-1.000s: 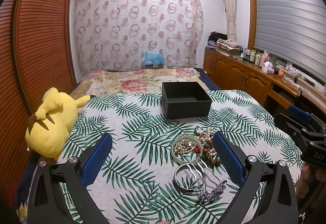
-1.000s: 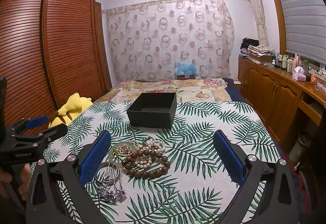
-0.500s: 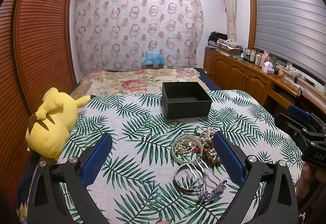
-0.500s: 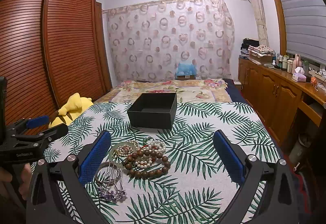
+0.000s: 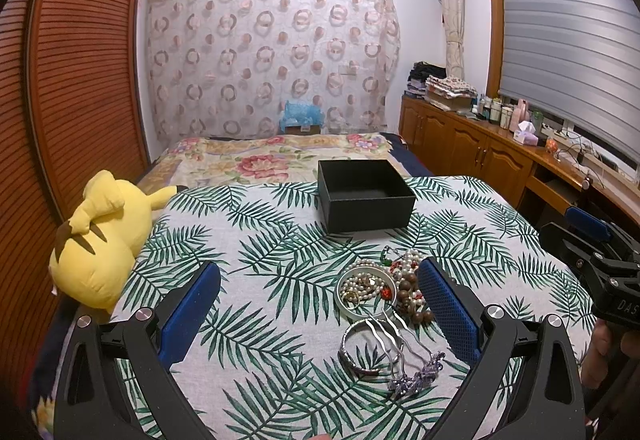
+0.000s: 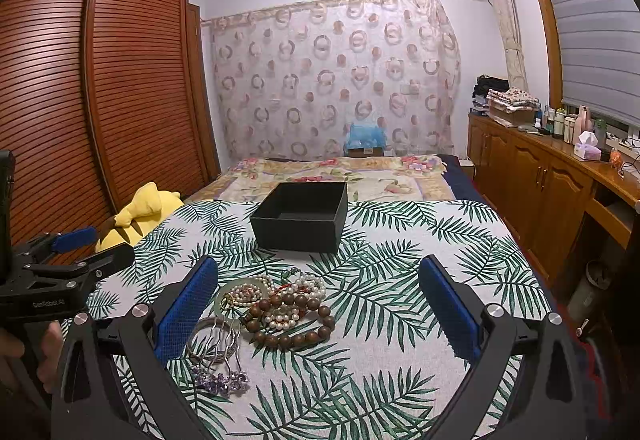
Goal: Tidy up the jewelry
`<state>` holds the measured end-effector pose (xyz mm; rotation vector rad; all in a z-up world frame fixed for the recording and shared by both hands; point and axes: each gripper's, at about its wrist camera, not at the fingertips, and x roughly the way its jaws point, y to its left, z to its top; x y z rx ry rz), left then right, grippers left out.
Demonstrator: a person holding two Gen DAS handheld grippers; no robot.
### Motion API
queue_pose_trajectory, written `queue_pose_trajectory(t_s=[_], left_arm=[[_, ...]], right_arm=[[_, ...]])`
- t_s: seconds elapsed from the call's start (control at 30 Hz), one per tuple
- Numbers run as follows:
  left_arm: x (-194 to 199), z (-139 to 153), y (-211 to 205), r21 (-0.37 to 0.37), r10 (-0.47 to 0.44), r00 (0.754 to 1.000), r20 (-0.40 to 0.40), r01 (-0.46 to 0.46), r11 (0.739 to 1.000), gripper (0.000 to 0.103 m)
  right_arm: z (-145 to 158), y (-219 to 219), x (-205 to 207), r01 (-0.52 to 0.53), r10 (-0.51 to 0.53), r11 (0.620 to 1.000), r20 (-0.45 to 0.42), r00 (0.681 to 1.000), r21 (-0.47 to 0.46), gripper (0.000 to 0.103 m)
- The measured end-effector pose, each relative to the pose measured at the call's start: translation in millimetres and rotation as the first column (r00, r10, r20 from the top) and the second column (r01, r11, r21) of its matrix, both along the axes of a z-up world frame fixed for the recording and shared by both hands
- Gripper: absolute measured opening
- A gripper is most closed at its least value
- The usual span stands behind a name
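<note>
A pile of jewelry lies on the palm-leaf cloth: a pale bangle with pearls (image 5: 366, 290), brown wooden beads (image 6: 296, 324), a silver bangle (image 5: 360, 348) and a silver hair fork with purple flowers (image 6: 220, 376). An open black box (image 5: 366, 195) stands behind it, also in the right wrist view (image 6: 300, 217). My left gripper (image 5: 320, 308) is open and empty, the pile near its right finger. My right gripper (image 6: 320, 308) is open and empty, the pile near its left finger.
A yellow plush toy (image 5: 98, 236) lies at the cloth's left edge. A wooden wardrobe (image 6: 80, 99) stands on the left and a wooden cabinet (image 6: 540, 179) with bottles on the right. A floral bed cover (image 5: 272, 155) lies beyond the box.
</note>
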<state>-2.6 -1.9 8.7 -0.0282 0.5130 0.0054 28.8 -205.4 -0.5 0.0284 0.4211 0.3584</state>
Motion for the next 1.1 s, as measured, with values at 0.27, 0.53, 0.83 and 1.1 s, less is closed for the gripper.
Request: queue_pose_trajectory(t_s=[0.27,0.53,0.83,1.1], left_arm=[[-3,2,-1,-0.001,0.0,1.0,-0.003,0.0,1.0,0.095],[-4,2,-3,0.0,0.002,1.0,-0.012,-0.002,1.0,0.095],[7,-34,13,-0.005,-0.002,0.998,-0.059,0.002,1.0,0.095],[7,-53,29,-0.012,-0.011,0.994,-0.113,0.01,1.0,0.095]], right_arm=[[0,0,-1,-0.001,0.001,1.0,0.0,1.0,0.0,0.1],[3,3,0,-0.005,0.005,1.0,-0.005,1.0,-0.002,0.1],[-13,16,0,-0.072,0.071,0.997,-0.047,0.996,-0.019,0.1],[-36,36,5,-0.168,0.16,0.984,-0.118,0.98,-0.054,0.1]])
